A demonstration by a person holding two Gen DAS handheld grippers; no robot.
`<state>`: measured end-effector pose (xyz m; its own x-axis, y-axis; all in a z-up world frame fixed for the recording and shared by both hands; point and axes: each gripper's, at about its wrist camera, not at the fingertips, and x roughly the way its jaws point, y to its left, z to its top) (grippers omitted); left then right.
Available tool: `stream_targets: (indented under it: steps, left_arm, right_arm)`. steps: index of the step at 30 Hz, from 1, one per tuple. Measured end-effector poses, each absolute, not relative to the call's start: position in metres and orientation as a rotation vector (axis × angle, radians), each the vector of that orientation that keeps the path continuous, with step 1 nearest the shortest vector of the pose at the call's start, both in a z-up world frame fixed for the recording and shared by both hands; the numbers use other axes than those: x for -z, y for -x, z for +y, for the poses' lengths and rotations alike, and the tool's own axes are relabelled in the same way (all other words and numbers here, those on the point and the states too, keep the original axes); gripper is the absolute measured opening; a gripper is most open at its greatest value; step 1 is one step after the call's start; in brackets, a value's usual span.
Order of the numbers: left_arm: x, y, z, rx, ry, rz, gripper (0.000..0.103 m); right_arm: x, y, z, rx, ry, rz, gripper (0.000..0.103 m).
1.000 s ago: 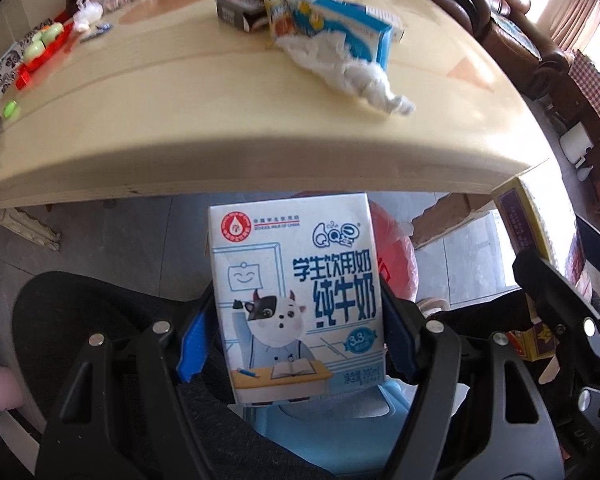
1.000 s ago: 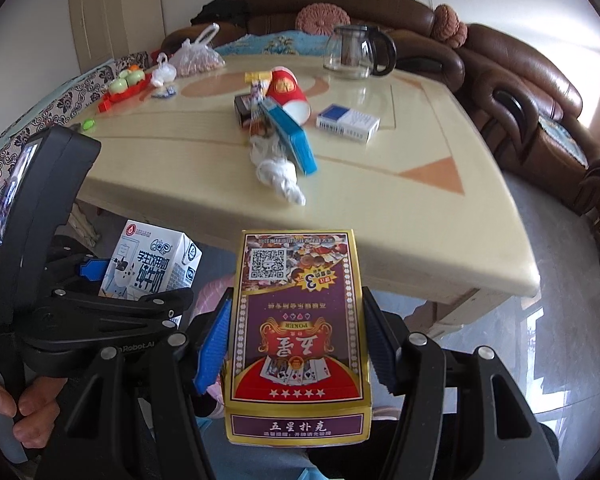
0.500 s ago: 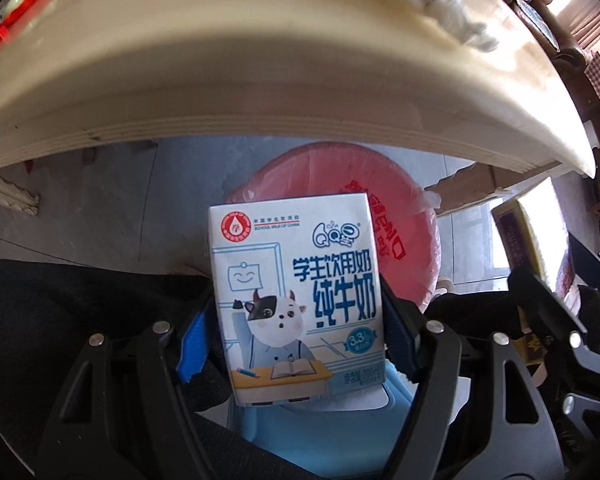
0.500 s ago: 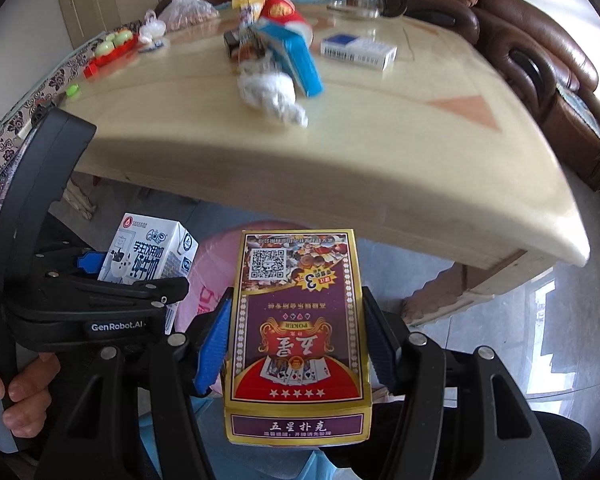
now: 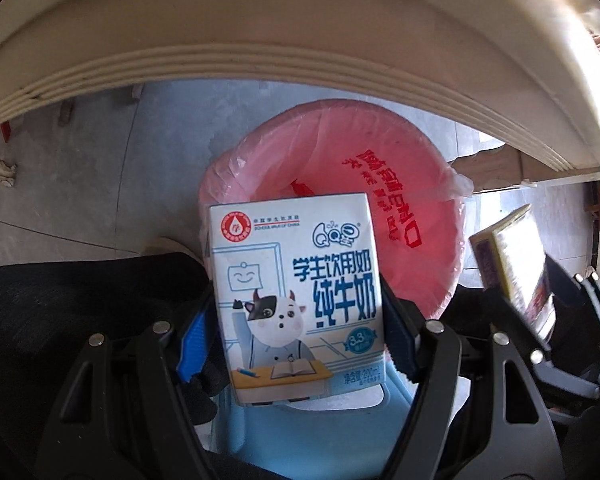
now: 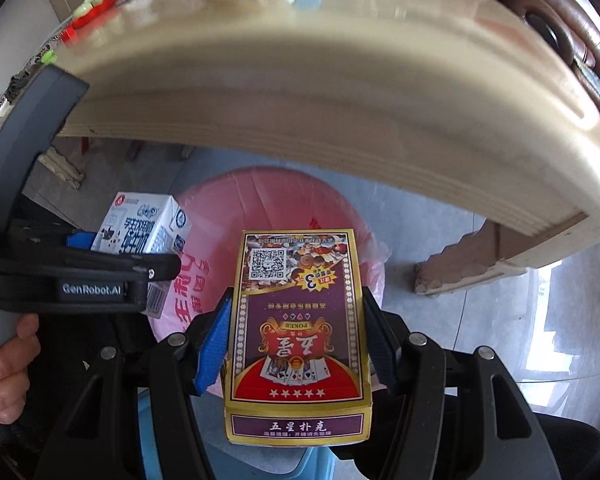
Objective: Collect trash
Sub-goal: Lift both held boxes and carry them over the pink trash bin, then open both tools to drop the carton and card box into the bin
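**Left wrist view: two boxes held over a pink-lined bin**

Left wrist view and right wrist view both look down past the rounded edge of the cream, glossy bench point(image 6: 340, 92), whose top is mostly cut off; the litter on it is blurred and hard to make out. Below lies a grey tiled floor point(image 5: 100, 168). On it stands the round bin lined with a pink plastic bag point(image 5: 380, 168) bearing red characters, partly hidden behind both boxes. The left gripper point(image 5: 296, 320) has its jaws closed on the white-and-blue milk carton with a cartoon cow point(image 5: 296, 292), marked "QQ星" and "纯牛奶", above the bin's near rim. The right gripper point(image 6: 296, 344) has its jaws closed on the purple-and-gold playing-card box point(image 6: 296, 332), reading "POKER" and "五星扑克", also above the bin. "GenRobot.AI" shows on the left gripper's side.
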<state>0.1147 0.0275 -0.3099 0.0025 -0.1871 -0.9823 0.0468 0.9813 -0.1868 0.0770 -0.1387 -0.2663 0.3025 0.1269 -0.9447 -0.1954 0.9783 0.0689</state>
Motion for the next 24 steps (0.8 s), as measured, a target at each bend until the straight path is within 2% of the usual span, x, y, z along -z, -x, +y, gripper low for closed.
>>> stream_targets:
  steps: [19, 24]
  left_arm:
    - [0.377, -0.139, 0.019, 0.179, 0.140, 1.733, 0.071]
    - [0.377, -0.143, 0.018, 0.176, 0.126, 1.741, 0.071]
  right_arm:
    - [0.333, -0.097, -0.130, -0.236, 0.067, 1.401, 0.059]
    - [0.340, -0.102, -0.129, -0.240, 0.068, 1.414, 0.059]
